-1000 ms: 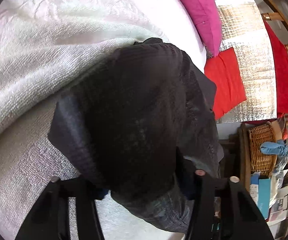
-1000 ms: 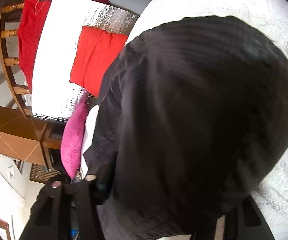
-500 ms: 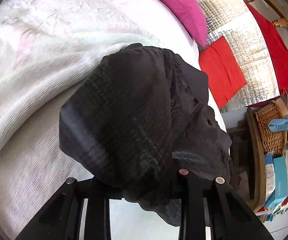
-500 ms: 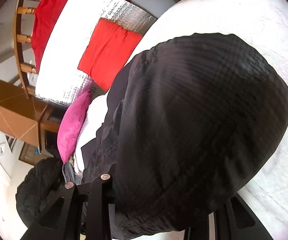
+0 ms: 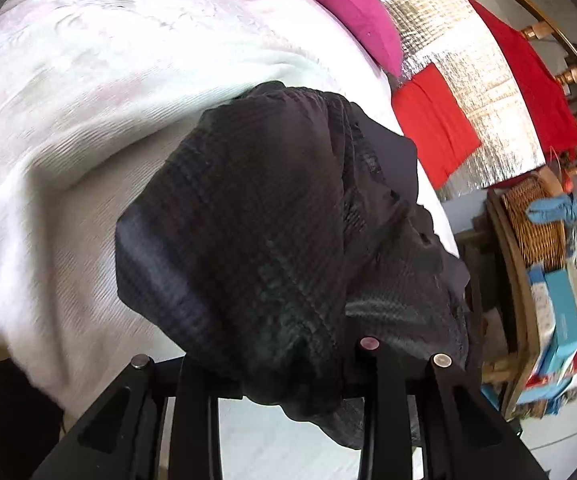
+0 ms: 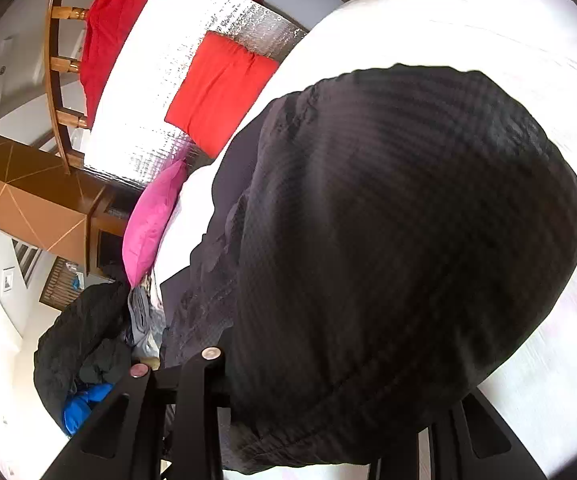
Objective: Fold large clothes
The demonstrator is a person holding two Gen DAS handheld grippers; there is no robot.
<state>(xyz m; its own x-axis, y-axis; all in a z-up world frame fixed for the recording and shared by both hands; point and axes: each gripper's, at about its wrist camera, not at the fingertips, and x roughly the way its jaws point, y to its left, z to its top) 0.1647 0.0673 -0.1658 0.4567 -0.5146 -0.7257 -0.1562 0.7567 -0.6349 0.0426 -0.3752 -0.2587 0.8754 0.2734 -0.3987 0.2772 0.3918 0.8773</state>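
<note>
A large black textured garment (image 5: 272, 232) hangs bunched over my left gripper (image 5: 288, 364), which is shut on its edge above a white bedspread (image 5: 88, 100). In the right wrist view the same black garment (image 6: 400, 248) fills most of the frame and drapes over my right gripper (image 6: 328, 412), which is shut on it. The fingertips of both grippers are hidden by the cloth. The garment is held up off the bed between the two grippers.
A pink pillow (image 5: 348, 12) and a red cushion (image 5: 432, 120) lie at the head of the bed by a silver foil sheet (image 5: 468, 80). A wicker basket (image 5: 536, 220) and boxes stand at the right. A dark clothes pile (image 6: 84, 344) lies beyond the bed.
Both grippers have lifted and pulled back with the black garment. It takes up less of each view and more of the bed and room shows.
</note>
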